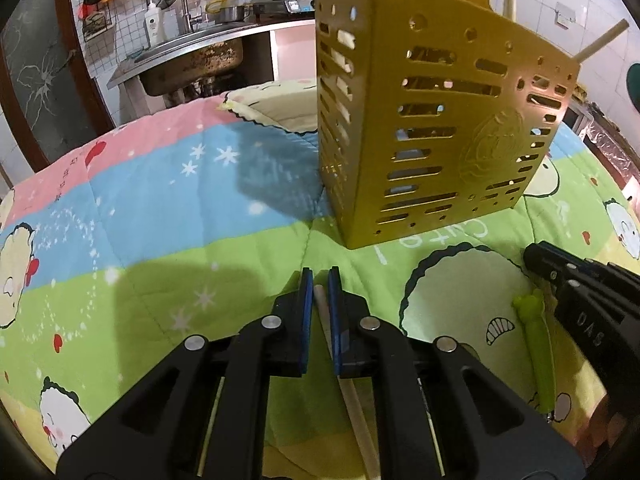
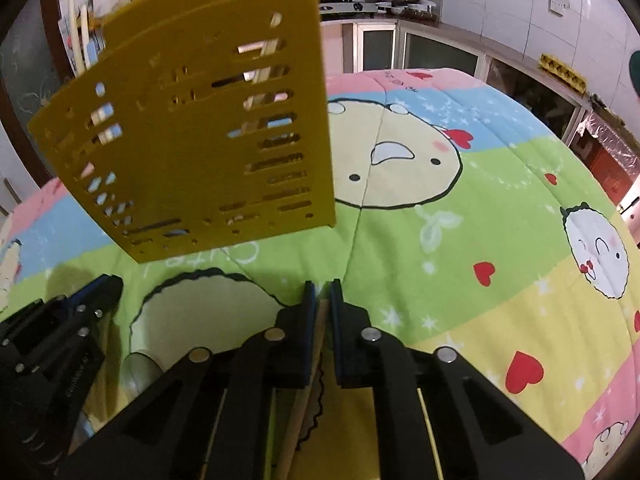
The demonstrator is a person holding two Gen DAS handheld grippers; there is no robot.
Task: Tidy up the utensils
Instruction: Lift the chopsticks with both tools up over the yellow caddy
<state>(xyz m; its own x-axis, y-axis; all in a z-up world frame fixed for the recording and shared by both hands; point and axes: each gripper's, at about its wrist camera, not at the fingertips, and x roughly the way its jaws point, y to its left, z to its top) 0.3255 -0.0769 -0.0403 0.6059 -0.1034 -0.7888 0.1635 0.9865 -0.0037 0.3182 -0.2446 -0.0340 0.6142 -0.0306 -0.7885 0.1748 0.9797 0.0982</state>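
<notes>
Left wrist view: the left gripper is closed on a pale chopstick, and the right gripper pinches a wooden chopstick. The yellow holder stands just beyond them on the quilt; I would lift each stick upright, then lower it into the open top.

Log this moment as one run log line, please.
left gripper: shut on pale chopstick | right gripper: shut on wooden chopstick | yellow holder: upright on quilt
</notes>
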